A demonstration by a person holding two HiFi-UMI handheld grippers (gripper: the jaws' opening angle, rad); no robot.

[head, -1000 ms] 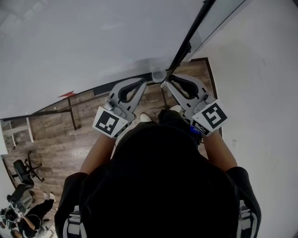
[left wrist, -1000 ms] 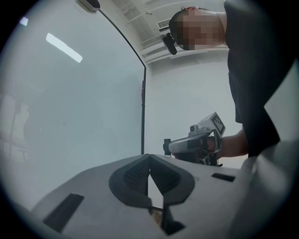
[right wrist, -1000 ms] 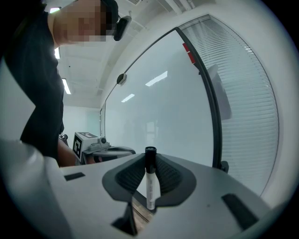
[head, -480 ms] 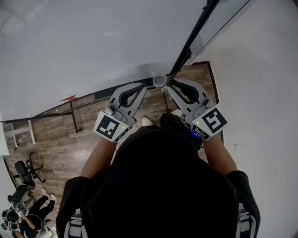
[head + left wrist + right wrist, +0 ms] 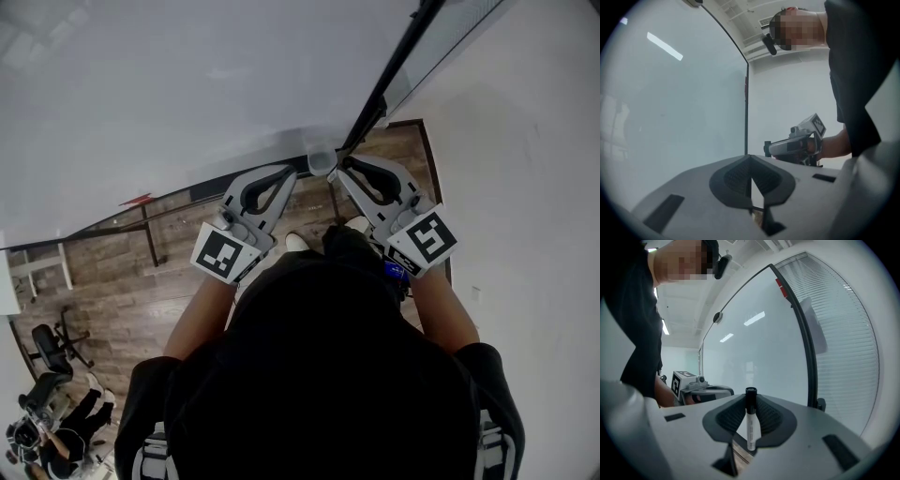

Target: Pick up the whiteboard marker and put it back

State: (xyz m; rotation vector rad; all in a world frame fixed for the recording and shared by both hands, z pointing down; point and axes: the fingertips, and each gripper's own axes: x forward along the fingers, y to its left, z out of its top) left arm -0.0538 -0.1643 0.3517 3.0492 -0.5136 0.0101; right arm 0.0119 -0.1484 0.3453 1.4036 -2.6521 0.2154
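Observation:
The whiteboard marker (image 5: 751, 423), white with a black cap, stands upright between the jaws of my right gripper (image 5: 751, 416), which is shut on it. In the head view the right gripper (image 5: 339, 169) points at the lower edge of the whiteboard (image 5: 187, 84), close to its black frame (image 5: 389, 66). The marker itself is too small to make out there. My left gripper (image 5: 289, 173) is held level beside it, a short way to the left. Seen in its own view, the left gripper (image 5: 750, 161) has its tips touching, with nothing between them.
A small grey holder (image 5: 322, 161) sits on the board's lower edge between the two gripper tips. A white wall (image 5: 525, 187) stands to the right, with window blinds (image 5: 843, 333) past the frame. Wooden floor (image 5: 122, 272), an office chair (image 5: 47, 345) and a seated person (image 5: 56, 431) are at lower left.

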